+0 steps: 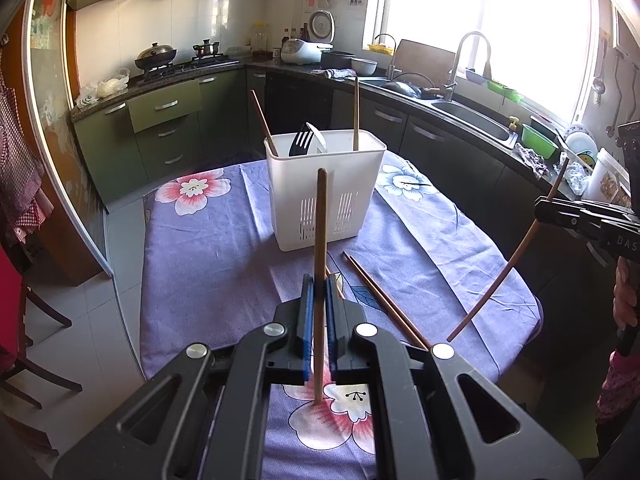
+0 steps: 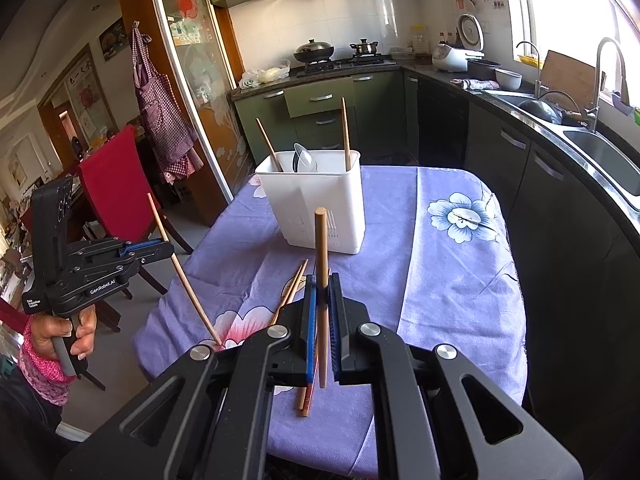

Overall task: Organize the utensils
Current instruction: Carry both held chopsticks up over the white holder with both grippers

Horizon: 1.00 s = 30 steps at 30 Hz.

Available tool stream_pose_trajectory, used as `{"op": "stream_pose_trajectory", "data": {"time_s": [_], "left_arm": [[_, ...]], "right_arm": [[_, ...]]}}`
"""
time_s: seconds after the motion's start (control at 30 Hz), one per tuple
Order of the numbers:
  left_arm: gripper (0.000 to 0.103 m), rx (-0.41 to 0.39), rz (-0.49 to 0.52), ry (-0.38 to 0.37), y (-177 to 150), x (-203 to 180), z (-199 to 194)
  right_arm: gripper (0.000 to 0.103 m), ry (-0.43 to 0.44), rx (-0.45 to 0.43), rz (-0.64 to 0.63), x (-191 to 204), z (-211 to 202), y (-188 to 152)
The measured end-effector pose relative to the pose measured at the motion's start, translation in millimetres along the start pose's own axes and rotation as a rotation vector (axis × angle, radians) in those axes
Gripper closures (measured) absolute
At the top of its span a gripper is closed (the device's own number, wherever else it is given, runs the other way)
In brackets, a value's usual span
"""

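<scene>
— Two grippers, both clamped shut on a chopstick each. My left gripper (image 1: pixel 319 280) pinches a light chopstick (image 1: pixel 320 240) between its blue pads; the stick stands upright through the jaws, its lower end just over the cloth.

— And your right?

— My right gripper (image 2: pixel 320 286) holds a second chopstick (image 2: pixel 321 256) the same way, upright, the jaws tight on its middle. From the left camera I see that stick slanting out both sides of the right jaws, off the table's right edge.

— What lies under them?

— Loose chopsticks (image 1: pixel 384 300) lie flat on the cloth just past my left jaws, a few side by side; I cannot count them surely. Beyond them stands the white holder (image 1: pixel 324 192), slotted near its base. It already has a chopstick leaning at the left, another upright at the right, and a black slotted spatula (image 1: pixel 302 142) beside a white spoon in the middle.

— The surface?

— Purple flowered cloth (image 1: pixel 208 264) over the table. Behind it run green cabinets, a stove with a wok (image 1: pixel 156 56) at the left, a rice cooker (image 1: pixel 302 50) in the corner, and a sink (image 1: pixel 476 120) under a bright window. A red chair (image 2: pixel 116 184) stands left of the table.
</scene>
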<state>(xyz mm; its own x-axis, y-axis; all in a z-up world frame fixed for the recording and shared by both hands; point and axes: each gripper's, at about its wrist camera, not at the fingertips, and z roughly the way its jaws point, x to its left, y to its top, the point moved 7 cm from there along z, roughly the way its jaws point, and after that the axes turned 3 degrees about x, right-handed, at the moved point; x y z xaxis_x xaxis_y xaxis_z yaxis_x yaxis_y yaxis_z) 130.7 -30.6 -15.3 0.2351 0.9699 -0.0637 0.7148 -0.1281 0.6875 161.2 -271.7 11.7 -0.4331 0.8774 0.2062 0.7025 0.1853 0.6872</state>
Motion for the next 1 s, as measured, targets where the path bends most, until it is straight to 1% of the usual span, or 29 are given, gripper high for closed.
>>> {"op": "stream_pose_trajectory", "data": {"time_s": [0.3, 0.53, 0.73, 0.9, 1.0], "left_arm": [[0.097, 0.003, 0.002, -0.031, 13, -4, -4], [0.097, -0.024, 0.022, -0.061, 38, -13, -16], [0.097, -0.047, 0.032, -0.088, 71, -17, -28], [0.097, -0.075, 0.040, -0.108, 106, -19, -39], [0.097, -0.099, 0.054, -0.104, 130, -20, -46]], "right_arm": [[0.096, 0.008, -0.005, -0.011, 4, 0, 6], [0.096, 0.016, -0.009, -0.025, 7, 5, 25], [0.096, 0.018, -0.036, -0.051, 10, 3, 57], [0.096, 0.028, -0.081, -0.065, 14, -5, 98], [0.096, 0.033, -0.113, -0.061, 13, -11, 127]]}}
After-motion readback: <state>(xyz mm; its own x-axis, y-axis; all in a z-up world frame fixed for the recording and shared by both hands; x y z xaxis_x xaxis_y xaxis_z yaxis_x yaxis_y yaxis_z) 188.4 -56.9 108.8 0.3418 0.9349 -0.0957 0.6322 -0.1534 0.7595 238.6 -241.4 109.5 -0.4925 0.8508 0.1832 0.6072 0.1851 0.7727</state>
